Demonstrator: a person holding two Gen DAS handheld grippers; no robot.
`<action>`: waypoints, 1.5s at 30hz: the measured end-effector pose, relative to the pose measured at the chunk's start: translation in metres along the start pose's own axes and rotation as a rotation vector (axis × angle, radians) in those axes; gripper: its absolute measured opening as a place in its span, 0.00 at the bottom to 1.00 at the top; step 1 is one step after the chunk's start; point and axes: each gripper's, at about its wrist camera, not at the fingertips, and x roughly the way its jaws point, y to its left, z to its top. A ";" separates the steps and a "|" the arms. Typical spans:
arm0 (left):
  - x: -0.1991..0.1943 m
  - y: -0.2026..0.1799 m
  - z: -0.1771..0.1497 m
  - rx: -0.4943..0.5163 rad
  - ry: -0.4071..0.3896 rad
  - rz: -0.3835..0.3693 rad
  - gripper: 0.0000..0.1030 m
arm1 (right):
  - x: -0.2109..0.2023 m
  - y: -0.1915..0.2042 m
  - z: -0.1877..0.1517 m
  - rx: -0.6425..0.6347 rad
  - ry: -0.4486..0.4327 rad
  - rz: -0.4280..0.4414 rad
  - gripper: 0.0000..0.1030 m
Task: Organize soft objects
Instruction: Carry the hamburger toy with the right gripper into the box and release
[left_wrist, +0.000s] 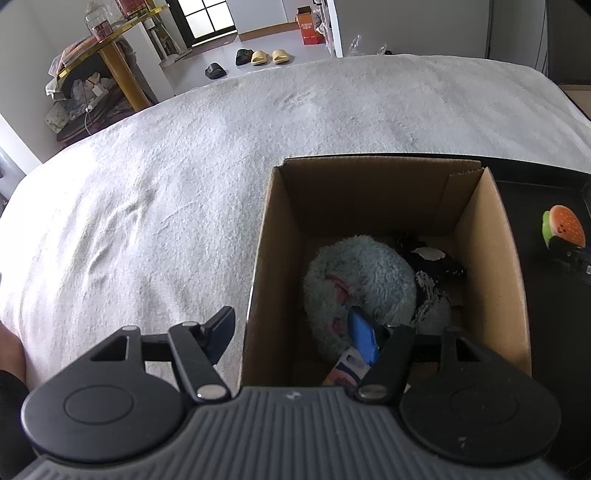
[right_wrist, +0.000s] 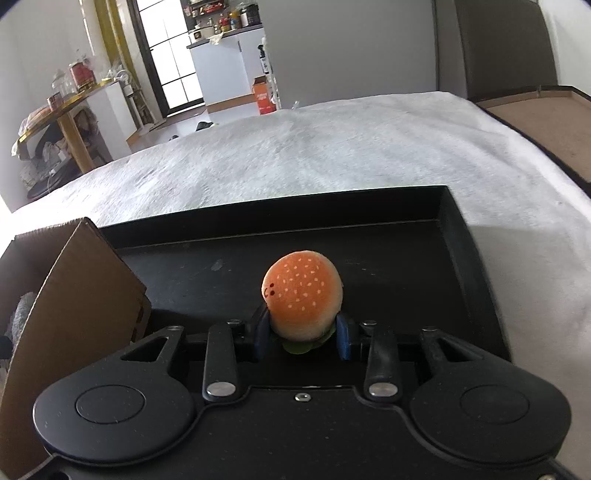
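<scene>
Right tool (right_wrist: 303, 338): clamped on the burger plush (right_wrist: 302, 297), above the black tray (right_wrist: 406, 236).
Left tool (left_wrist: 291, 332): fingers apart, over the box edge.
Cardboard box (right_wrist: 74, 295): lies to the left of the burger plush, just beside the tray; right tool nearer.

- The lower layers of the burger plush (right_wrist: 302, 297) are hidden between the blue pads (right_wrist: 343, 338) of the right gripper (right_wrist: 303, 338).
- The cardboard box (right_wrist: 70, 295) is cut off at the right wrist view's left edge.
- Inside the cardboard box, a dark plush (left_wrist: 430, 258) is partly covered by the grey fluffy toy (left_wrist: 364, 280); its form cannot be told.
- The black tray (left_wrist: 535, 192) is cut off at the left wrist view's right edge.
</scene>
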 end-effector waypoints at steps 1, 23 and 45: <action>-0.001 0.001 -0.001 -0.001 0.000 0.000 0.64 | -0.002 -0.002 0.000 0.007 0.000 0.001 0.34; -0.025 0.025 -0.027 -0.076 -0.028 -0.060 0.64 | -0.074 0.014 -0.003 0.033 -0.007 0.020 0.33; -0.029 0.064 -0.052 -0.217 -0.117 -0.179 0.58 | -0.133 0.084 0.015 -0.104 -0.053 0.048 0.33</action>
